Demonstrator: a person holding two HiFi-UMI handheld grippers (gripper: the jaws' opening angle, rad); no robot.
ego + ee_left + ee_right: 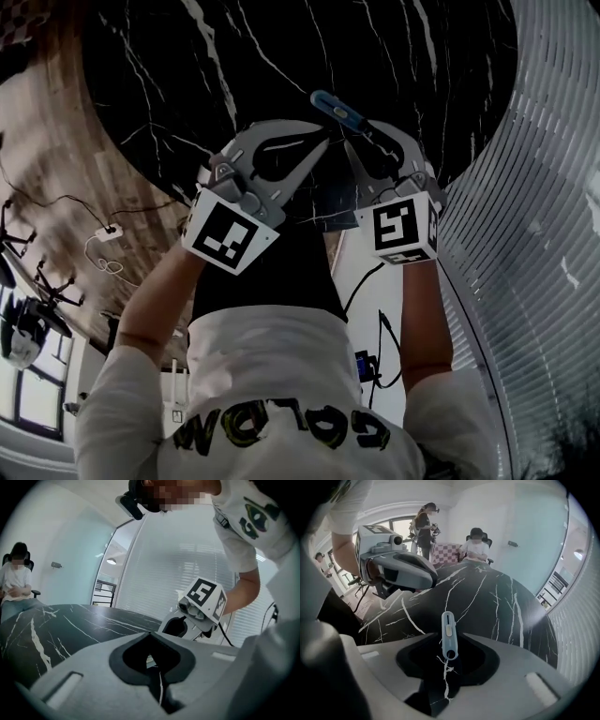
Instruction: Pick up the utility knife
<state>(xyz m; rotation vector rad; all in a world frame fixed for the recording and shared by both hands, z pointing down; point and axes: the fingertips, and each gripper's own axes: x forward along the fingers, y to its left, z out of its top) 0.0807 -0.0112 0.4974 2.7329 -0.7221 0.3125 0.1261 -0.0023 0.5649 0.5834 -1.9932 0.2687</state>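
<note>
Now the utility knife lies ungripped between the spread right tongs; left tongs pressed together

Black marble tabletop, white veining, rounded edge. Wood-plank floor on one side, slatted blinds curving along the other. Pale wall; bright windows. A seated person at the far edge, a standing person beside.

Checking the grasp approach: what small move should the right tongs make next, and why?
Probably ease the right tongs lower, then close. They stand open, with the near end of the utility knife lined up between them. The knife lies flat on the table and is not yet gripped.
</note>
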